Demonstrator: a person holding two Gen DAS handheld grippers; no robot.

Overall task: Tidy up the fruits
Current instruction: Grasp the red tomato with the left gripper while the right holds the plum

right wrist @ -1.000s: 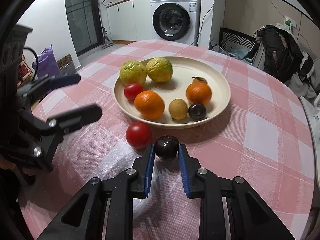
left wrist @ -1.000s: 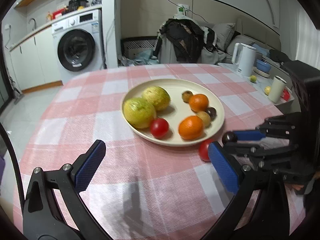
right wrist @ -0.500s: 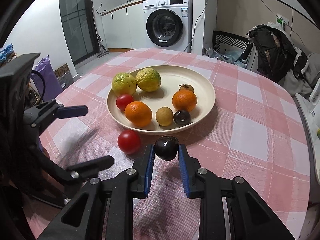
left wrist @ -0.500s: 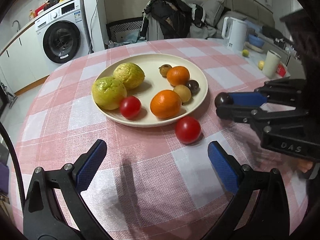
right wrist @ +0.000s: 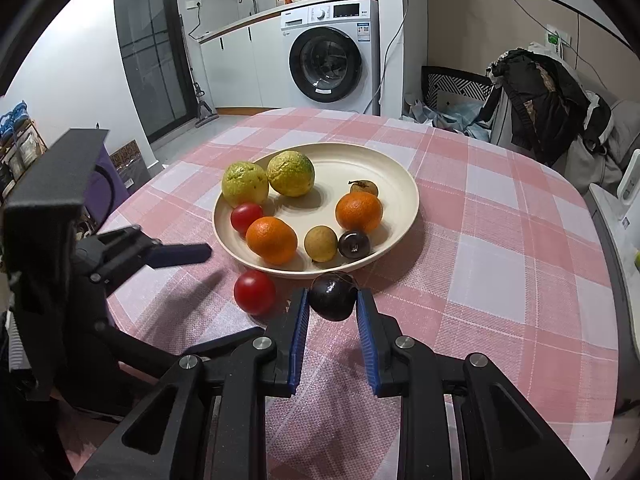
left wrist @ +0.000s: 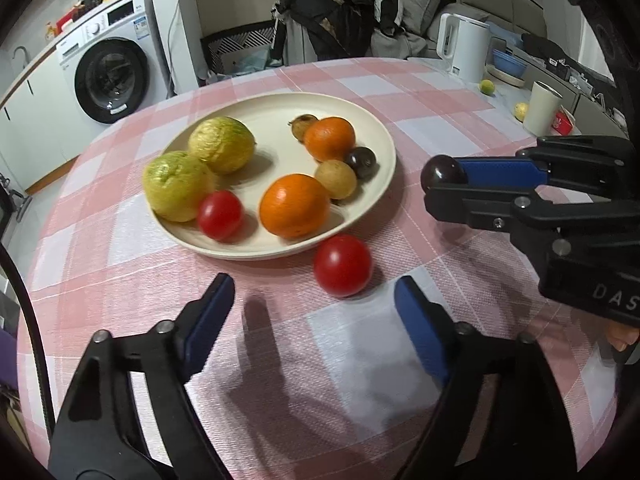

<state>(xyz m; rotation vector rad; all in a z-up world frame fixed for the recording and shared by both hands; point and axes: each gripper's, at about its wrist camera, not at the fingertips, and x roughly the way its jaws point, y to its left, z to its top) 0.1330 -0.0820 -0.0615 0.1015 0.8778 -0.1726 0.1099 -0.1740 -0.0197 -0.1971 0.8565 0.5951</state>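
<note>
A cream plate [left wrist: 376, 136] [right wrist: 396, 176] on the pink checked table holds two green-yellow fruits, two oranges, a red tomato, a dark plum and two small brown fruits. A second red tomato [left wrist: 342, 265] [right wrist: 254, 292] lies on the cloth just outside the plate's near rim. My right gripper [right wrist: 332, 308] [left wrist: 442, 184] is shut on a dark plum [right wrist: 333, 296] [left wrist: 443, 172], lifted above the cloth beside the plate. My left gripper [left wrist: 314, 304] [right wrist: 192, 284] stands open, its blue pads wide apart just short of the loose tomato.
A white kettle [left wrist: 464, 46], a cup [left wrist: 542, 109] and small yellow fruits sit on a counter past the table's right edge. A washing machine [right wrist: 334, 50] and a chair piled with dark clothes [right wrist: 536, 96] stand behind the table.
My right gripper has lifted the dark plum off the cloth and pulled back a little. My left gripper has come closer to the loose tomato, still open.
</note>
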